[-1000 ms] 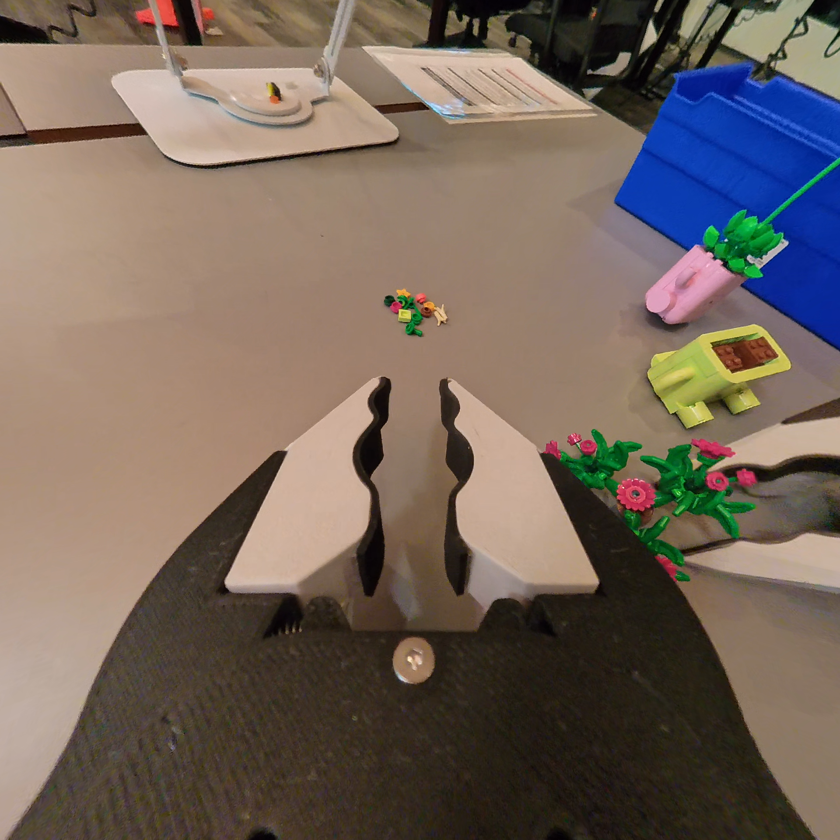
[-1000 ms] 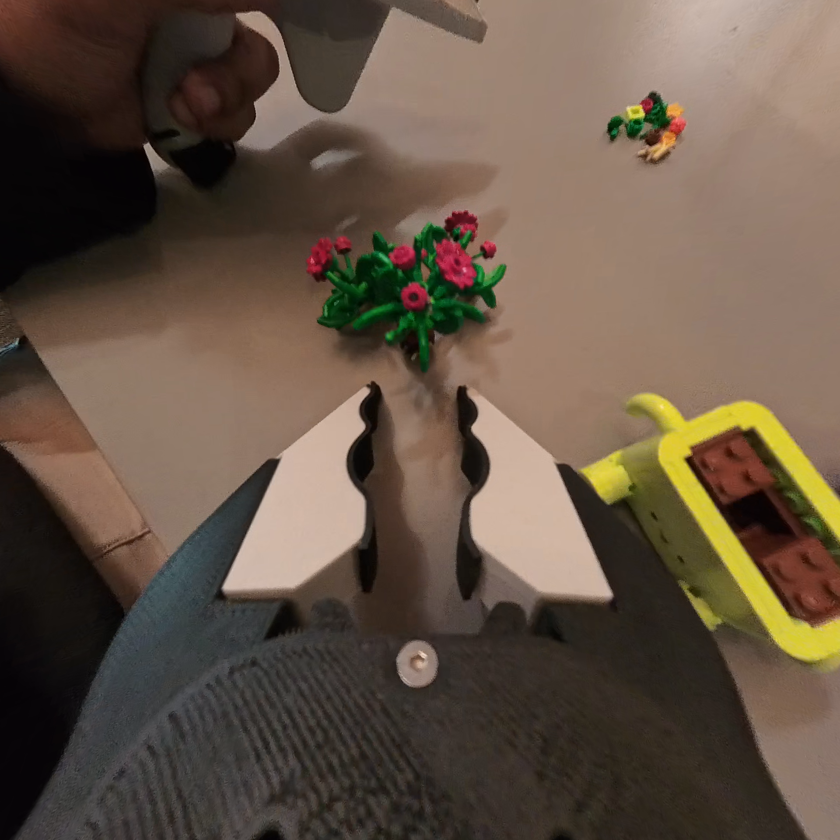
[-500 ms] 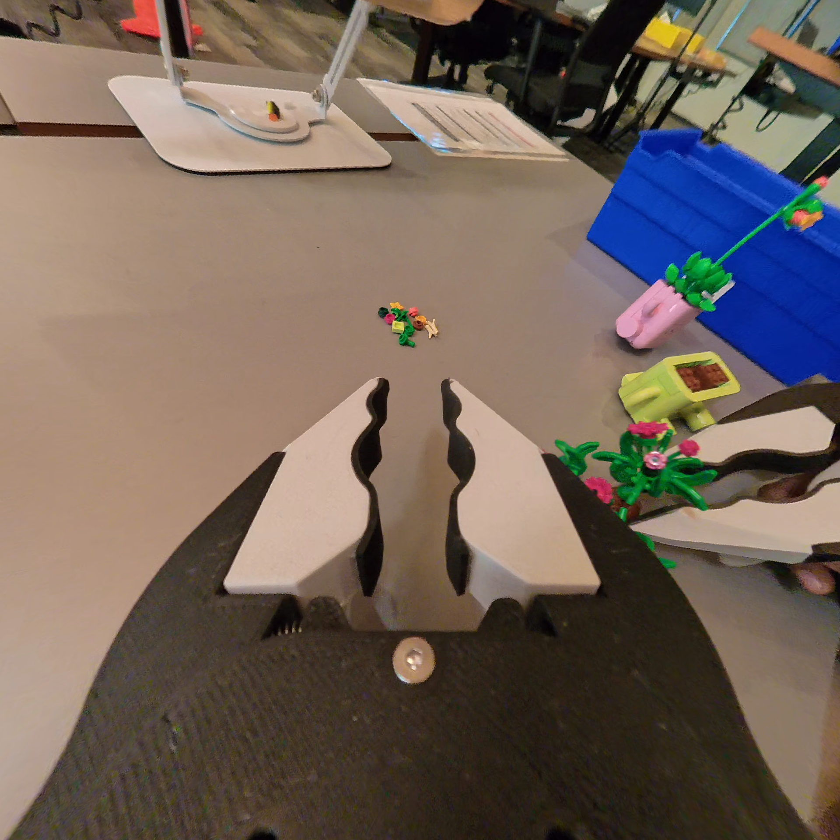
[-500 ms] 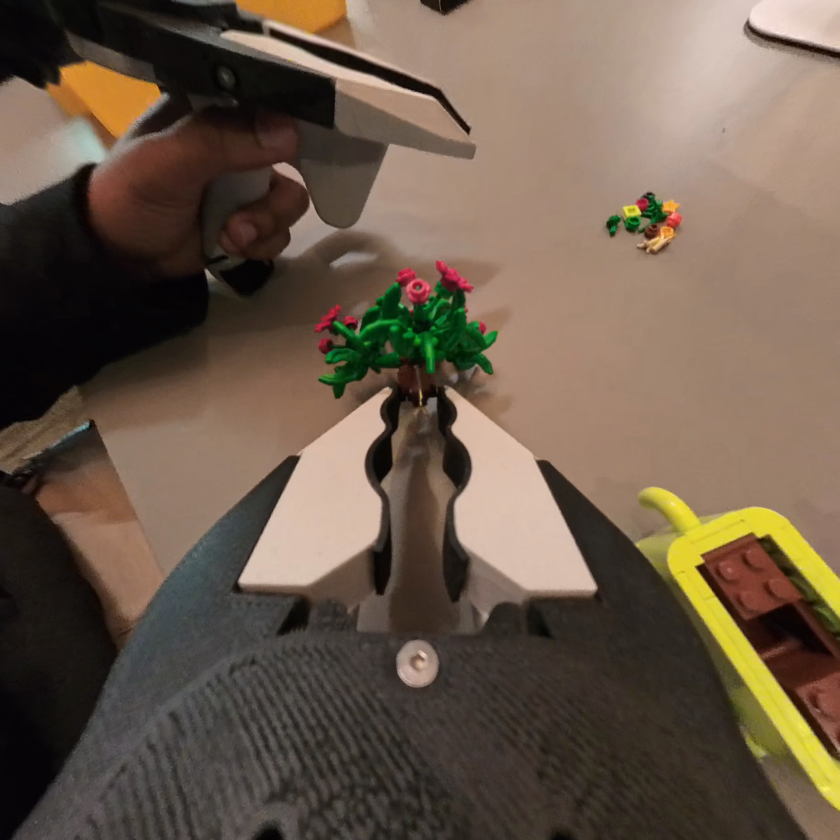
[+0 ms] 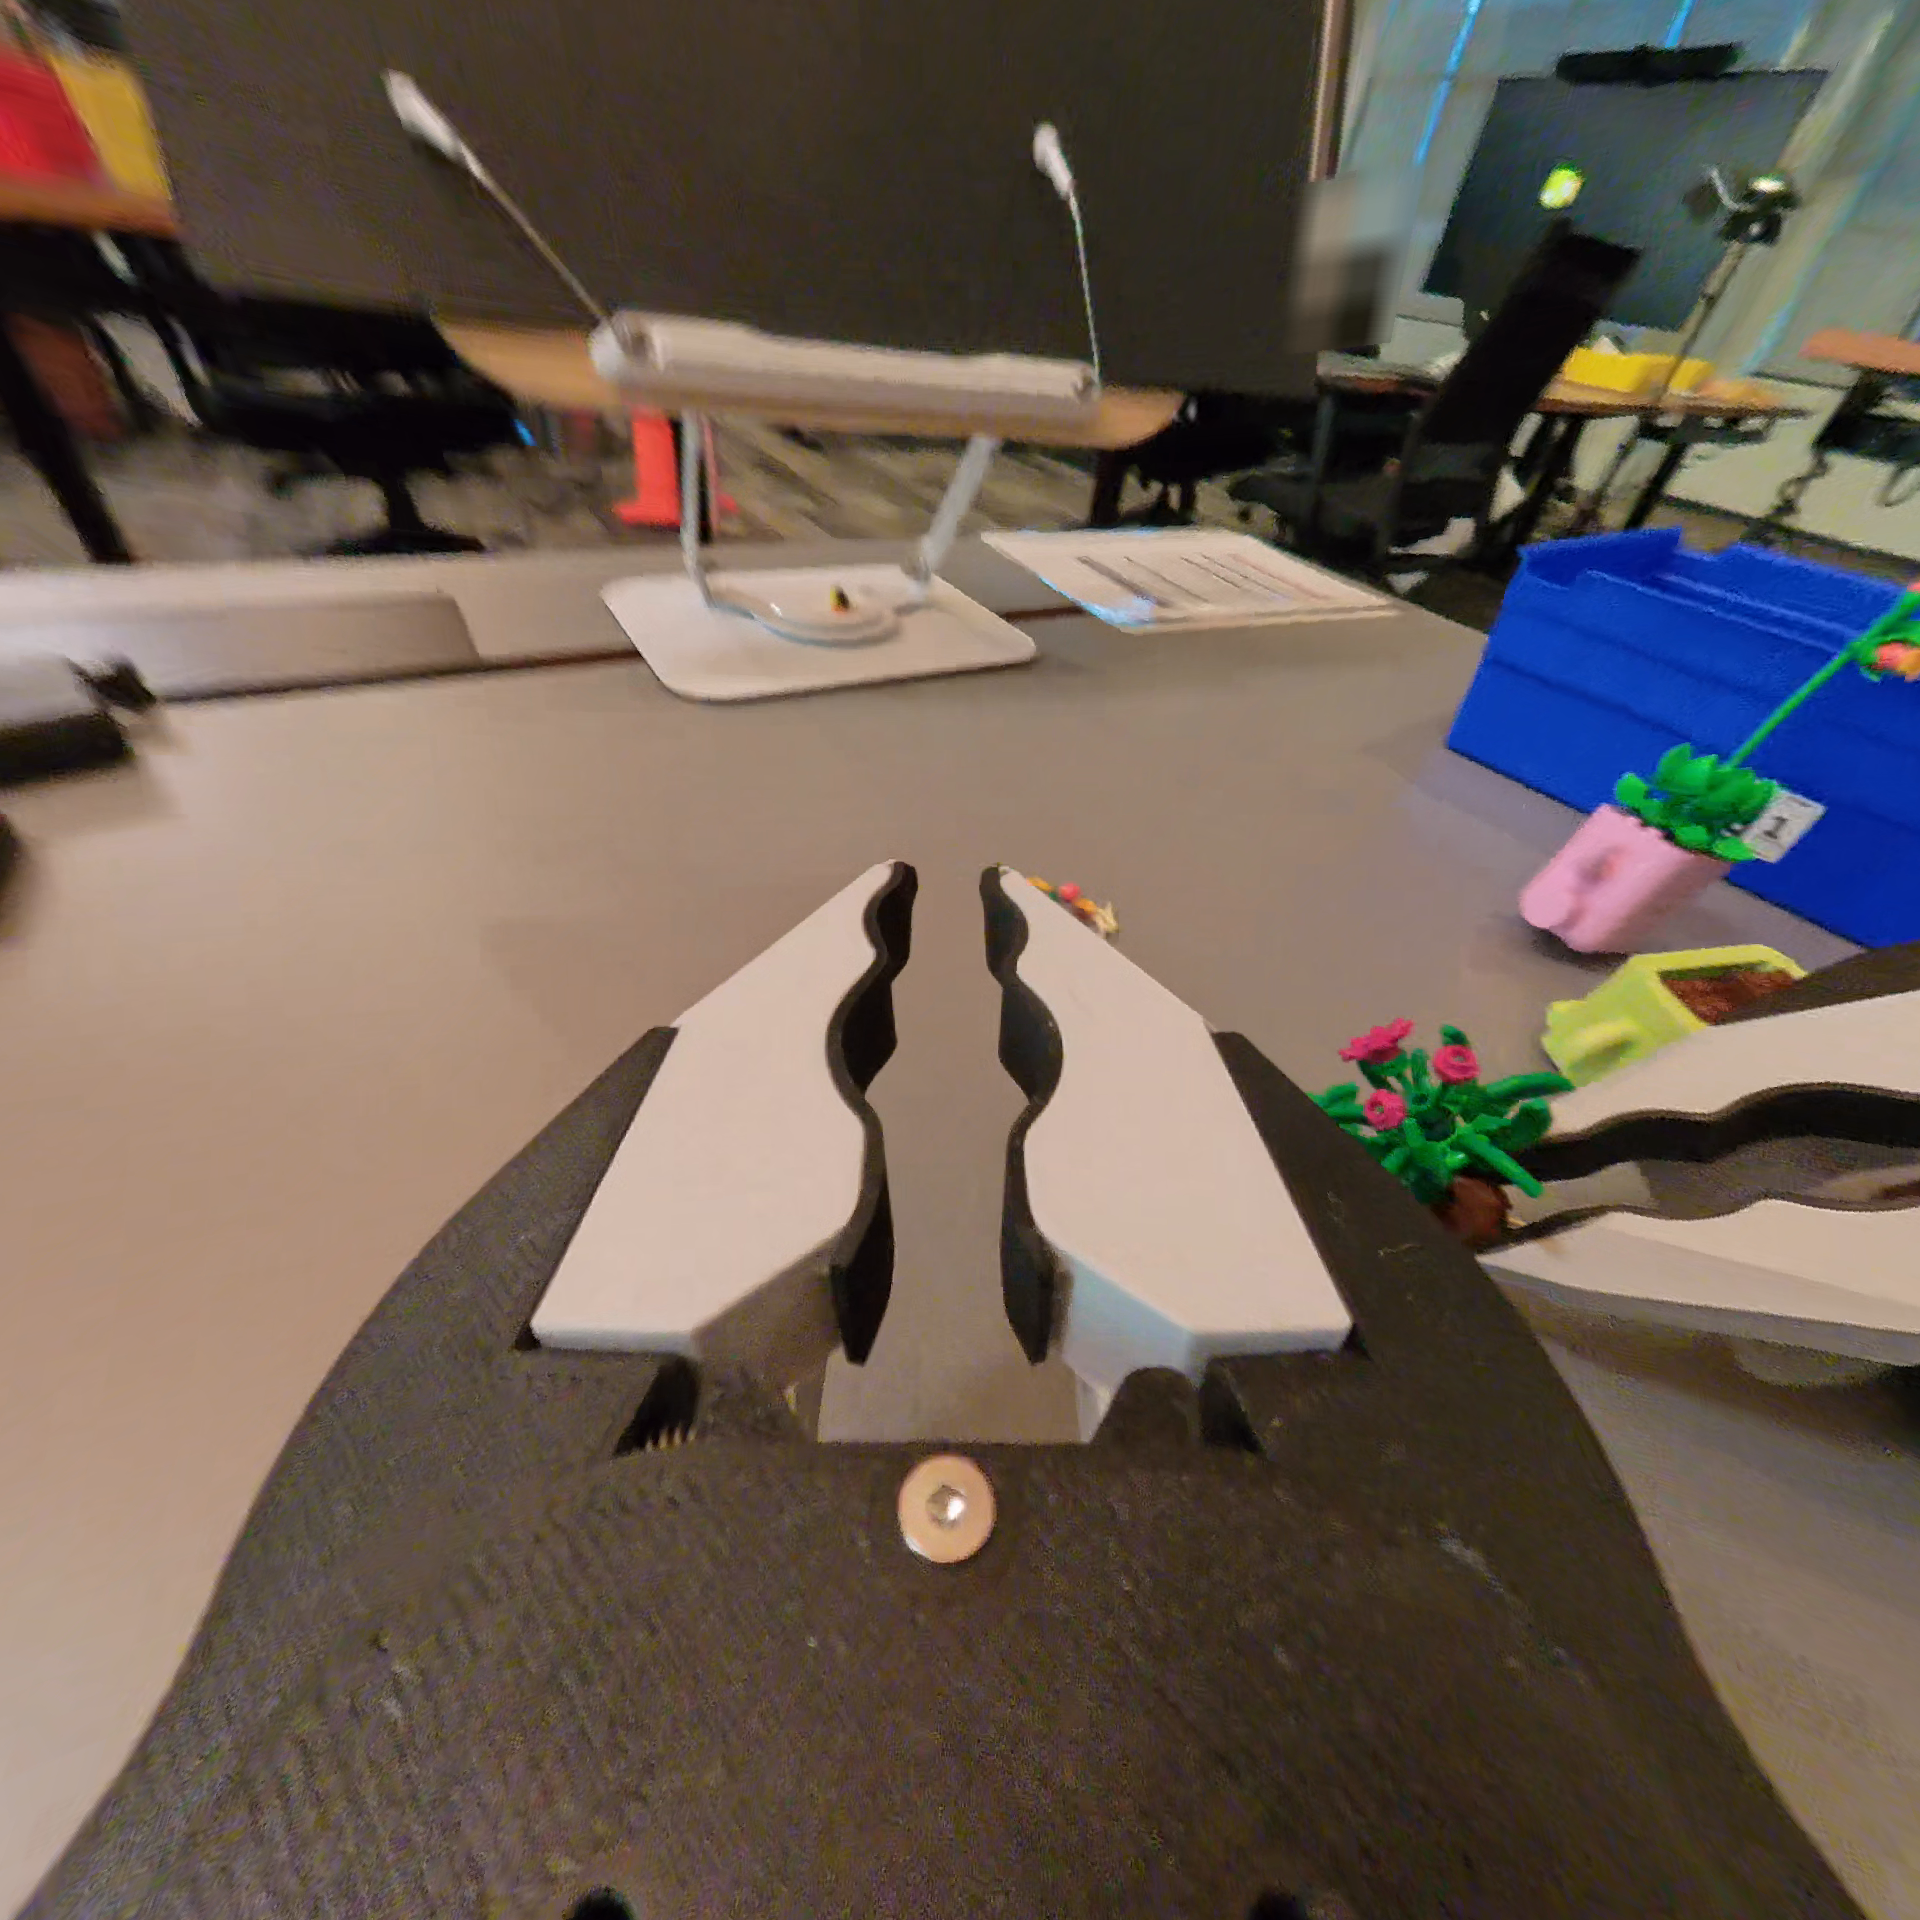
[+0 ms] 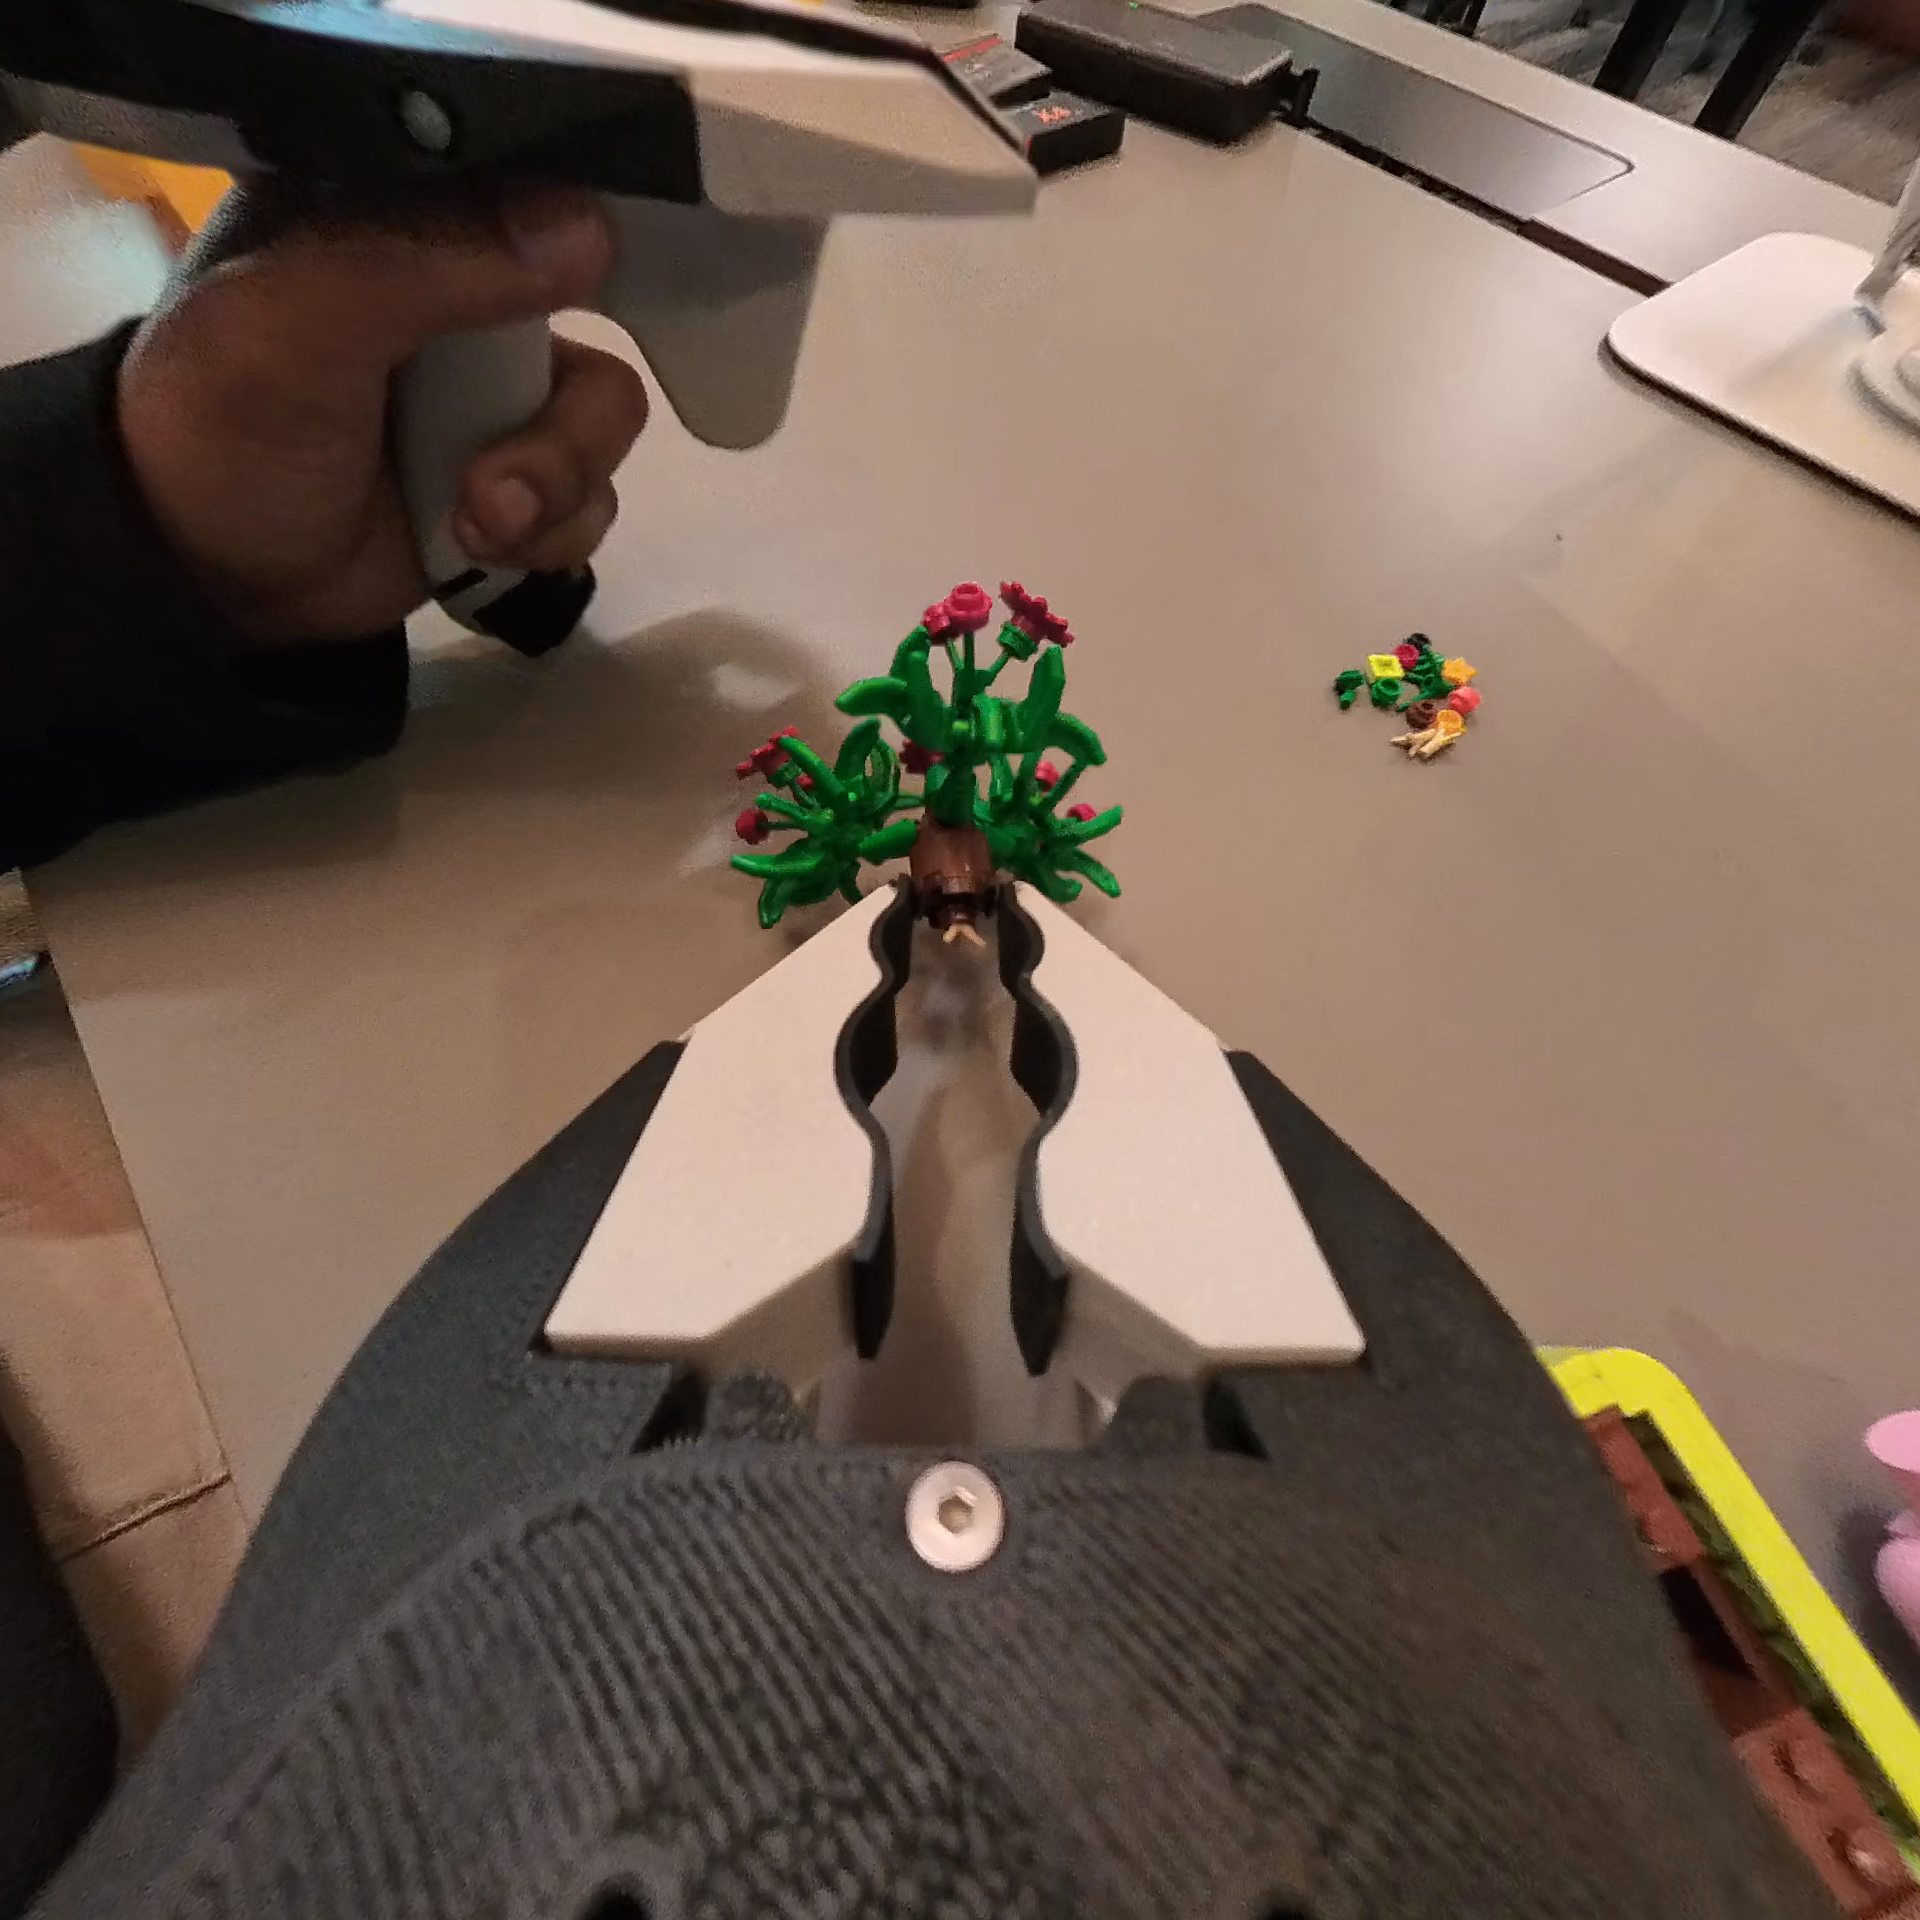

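Observation:
My right gripper is shut on the brown stem base of a toy-brick flower plant, with green leaves and dark pink blooms, held upright above the grey table. The plant also shows in the left wrist view, at the tips of the right gripper. My left gripper is open and empty, lifted above the table to the left of the plant. In the right wrist view the left gripper is above and left, held by a hand.
A lime-green brick planter, a pink tilted pot with a green plant and a blue bin are at the right. Small loose brick pieces lie mid-table. A white stand base is at the back. About 12 centimeters separates my left fingertips from my right. To reach the pink tilted pot in a straight line is about 20 centimeters for my right fingers, about 25 centimeters for my left.
My right gripper closed on the plant's stem and lifted it upright off the table. My left gripper rose and tilted up, so more of the room shows.

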`<control>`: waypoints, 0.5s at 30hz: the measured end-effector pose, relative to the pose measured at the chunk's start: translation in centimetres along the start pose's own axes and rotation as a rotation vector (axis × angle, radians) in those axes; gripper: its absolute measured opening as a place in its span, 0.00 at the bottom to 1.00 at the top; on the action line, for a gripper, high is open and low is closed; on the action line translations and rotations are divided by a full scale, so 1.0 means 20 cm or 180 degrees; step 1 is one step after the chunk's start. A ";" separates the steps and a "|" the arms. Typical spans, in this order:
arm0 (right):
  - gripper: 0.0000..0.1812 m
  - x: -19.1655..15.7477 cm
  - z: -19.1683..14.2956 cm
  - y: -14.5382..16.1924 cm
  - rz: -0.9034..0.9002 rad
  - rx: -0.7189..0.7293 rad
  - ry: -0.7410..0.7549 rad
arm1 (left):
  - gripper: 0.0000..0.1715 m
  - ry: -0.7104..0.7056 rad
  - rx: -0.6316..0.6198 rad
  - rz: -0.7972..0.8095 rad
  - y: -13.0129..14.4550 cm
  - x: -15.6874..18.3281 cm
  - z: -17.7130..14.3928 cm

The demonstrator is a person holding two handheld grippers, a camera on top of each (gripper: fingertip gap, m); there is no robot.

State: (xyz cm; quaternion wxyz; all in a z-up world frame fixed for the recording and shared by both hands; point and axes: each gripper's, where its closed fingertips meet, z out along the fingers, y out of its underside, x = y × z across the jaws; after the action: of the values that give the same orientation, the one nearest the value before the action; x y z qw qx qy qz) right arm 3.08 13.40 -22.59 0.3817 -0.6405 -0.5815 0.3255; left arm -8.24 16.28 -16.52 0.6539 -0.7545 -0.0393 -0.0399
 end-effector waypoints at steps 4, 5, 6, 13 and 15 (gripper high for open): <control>0.08 0.02 -0.03 -0.03 0.0005 0.0129 0.0067 | 0.07 0.0006 0.0462 0.0335 -0.16 0.08 -0.13; 0.08 0.02 -0.04 -0.04 0.0030 0.0191 0.0069 | 0.05 0.0037 0.0523 0.0423 -0.17 0.11 -0.17; 0.08 0.02 -0.05 -0.06 0.0050 0.0268 0.0065 | 0.00 0.0074 0.0528 0.0525 -0.16 0.15 -0.20; 0.07 -0.01 -0.12 -0.12 -0.0273 0.0698 0.0295 | 0.00 0.0710 0.0252 0.0781 -0.02 0.39 -0.28; 0.07 -0.02 -0.11 -0.10 -0.0327 0.0580 0.0298 | 0.00 0.1029 0.0090 0.0558 0.02 0.45 -0.28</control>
State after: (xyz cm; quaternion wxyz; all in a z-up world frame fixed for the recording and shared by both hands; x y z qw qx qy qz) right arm 3.85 12.75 -19.81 0.4814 -0.5869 -0.5631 0.3267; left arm 0.61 10.69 -15.17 0.6632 -0.7295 0.1316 -0.1030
